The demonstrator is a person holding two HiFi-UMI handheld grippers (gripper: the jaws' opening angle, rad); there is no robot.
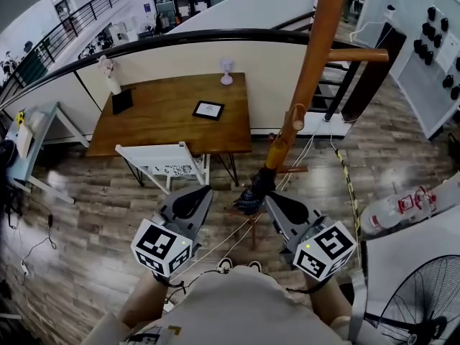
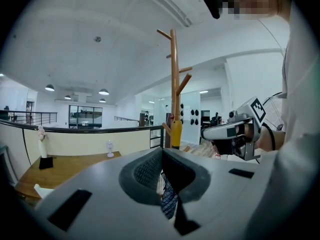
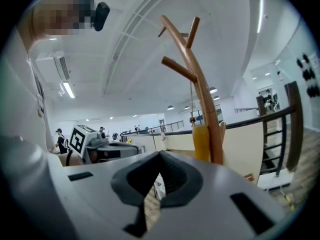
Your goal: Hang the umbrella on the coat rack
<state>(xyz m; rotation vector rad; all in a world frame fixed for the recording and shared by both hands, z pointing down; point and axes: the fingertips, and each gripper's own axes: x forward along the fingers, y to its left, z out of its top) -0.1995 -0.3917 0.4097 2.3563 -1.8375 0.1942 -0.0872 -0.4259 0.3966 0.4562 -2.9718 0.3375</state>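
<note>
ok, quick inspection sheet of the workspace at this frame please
Surface: wood plank floor, with striped tape at right.
Job's things: coat rack is upright. A yellow roll hangs by a cord against its pole and may be the umbrella. A dark checked bundle sits at the rack's foot.
Clutter: table with a picture frame and a small fan; white chair.
Grippers: left gripper and right gripper both have fingers together, with nothing visibly clamped.
Cables: light cords cross the floor between the grippers; black cable at left.
Surroundings: railing, standing fan.
</note>
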